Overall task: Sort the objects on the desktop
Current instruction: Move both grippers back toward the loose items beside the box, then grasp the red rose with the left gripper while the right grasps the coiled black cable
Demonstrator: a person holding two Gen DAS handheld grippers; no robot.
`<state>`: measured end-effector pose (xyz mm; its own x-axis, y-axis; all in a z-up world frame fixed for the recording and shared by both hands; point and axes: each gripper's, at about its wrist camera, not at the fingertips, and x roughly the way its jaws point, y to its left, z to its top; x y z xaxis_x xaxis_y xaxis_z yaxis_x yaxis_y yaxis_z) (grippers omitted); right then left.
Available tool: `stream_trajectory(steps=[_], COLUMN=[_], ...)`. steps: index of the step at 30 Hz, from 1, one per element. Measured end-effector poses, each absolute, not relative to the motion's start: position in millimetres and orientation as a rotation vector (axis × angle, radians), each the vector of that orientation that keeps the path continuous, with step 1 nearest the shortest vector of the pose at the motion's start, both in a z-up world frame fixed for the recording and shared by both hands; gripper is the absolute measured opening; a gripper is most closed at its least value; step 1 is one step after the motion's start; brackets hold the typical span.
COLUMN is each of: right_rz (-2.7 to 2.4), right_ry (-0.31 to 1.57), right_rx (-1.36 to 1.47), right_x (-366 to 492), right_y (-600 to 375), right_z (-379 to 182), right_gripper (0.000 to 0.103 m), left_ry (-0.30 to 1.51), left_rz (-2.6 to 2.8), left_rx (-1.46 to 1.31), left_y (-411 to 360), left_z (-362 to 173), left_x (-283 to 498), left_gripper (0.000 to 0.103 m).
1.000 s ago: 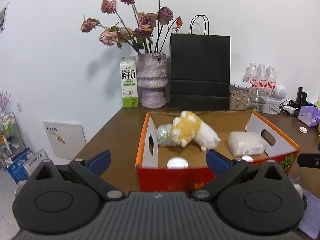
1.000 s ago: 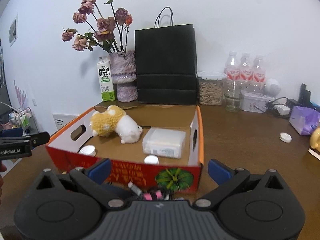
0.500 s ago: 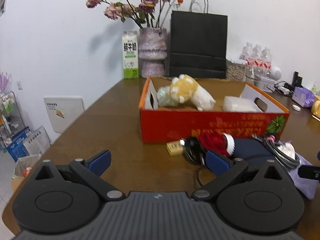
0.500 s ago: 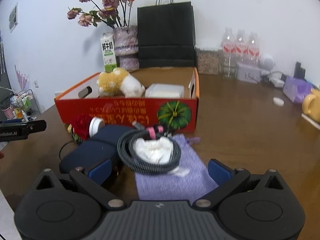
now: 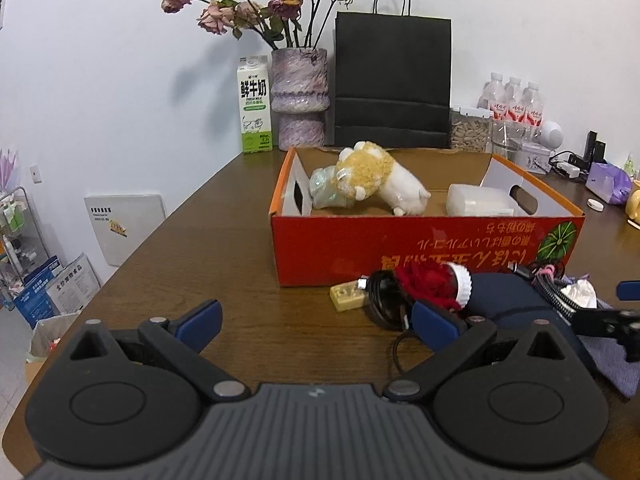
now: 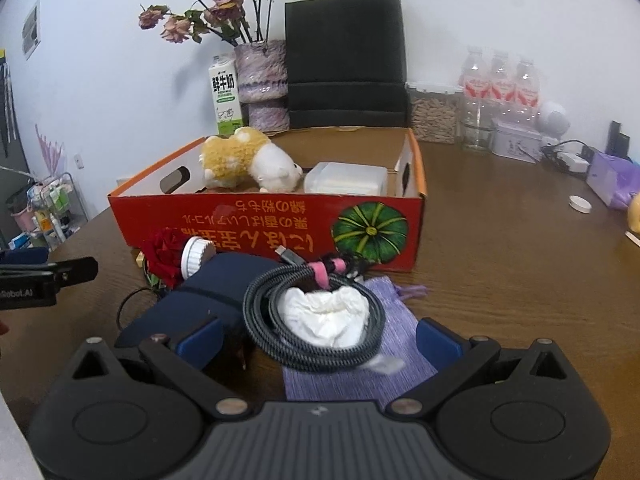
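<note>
A dark wooden tabletop (image 5: pixel 224 248) stands against a white wall. Nearest, the left tongs (image 5: pixel 316 320) spread wide over bare wood, holding nothing. The right tongs (image 6: pixel 320 338) are also wide and empty, their blue fingertips (image 6: pixel 200 340) to either side of a coiled grey cable (image 6: pixel 276 320) that rings a crumpled white tissue (image 6: pixel 326 316) on a purple cloth pouch (image 6: pixel 360 376); whether they touch anything cannot be told. Left of the coil lies a dark blue case (image 6: pixel 208 292), then a red knitted item (image 6: pixel 162 254) with a white ribbed cap (image 6: pixel 196 256), and a small yellow block (image 5: pixel 347 297). Just beyond stands an open red cardboard box (image 5: pixel 400 240) containing a yellow-and-white plush toy (image 5: pixel 376 180) and a clear plastic container (image 5: pixel 478 200). Against the far wall are a milk carton (image 5: pixel 254 106), a vase of dried roses (image 5: pixel 300 96), a black paper bag (image 5: pixel 392 80), and water bottles (image 5: pixel 512 102) at far right.
</note>
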<state>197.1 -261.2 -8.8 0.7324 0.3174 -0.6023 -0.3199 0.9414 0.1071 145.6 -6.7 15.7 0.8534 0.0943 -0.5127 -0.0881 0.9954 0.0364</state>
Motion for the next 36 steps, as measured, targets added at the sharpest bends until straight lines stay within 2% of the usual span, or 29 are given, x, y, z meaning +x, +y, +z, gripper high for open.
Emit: stream_trajectory(steps=[10,12,32,33,36], right_rz=[0.380,0.407,0.404,0.398,0.381], right_ry=[0.738,0.749,0.668,0.661,0.648], right_rx=[0.096,0.122,0.139,0.137,0.130], right_x=[236,236,225,224,222], right_y=[-269,-270,-279,-280,-283], right_z=[-20,-23,-9,-8,-4], right_gripper=[0.100,0.091,0.087,0.087,0.087], left_ry=[0.570,0.574,0.553,0.552,0.565], left_rz=[0.089,0.089,0.008,-0.004,-0.034], left_rx=[0.010,0.011,0.006,0.006,0.013], left_y=[-5,-6,-20,-22,-29], left_z=[9,8,15,16,15], left_x=[158,160,176,179,186], left_gripper=[0.103,0.103,0.103,0.101,0.086])
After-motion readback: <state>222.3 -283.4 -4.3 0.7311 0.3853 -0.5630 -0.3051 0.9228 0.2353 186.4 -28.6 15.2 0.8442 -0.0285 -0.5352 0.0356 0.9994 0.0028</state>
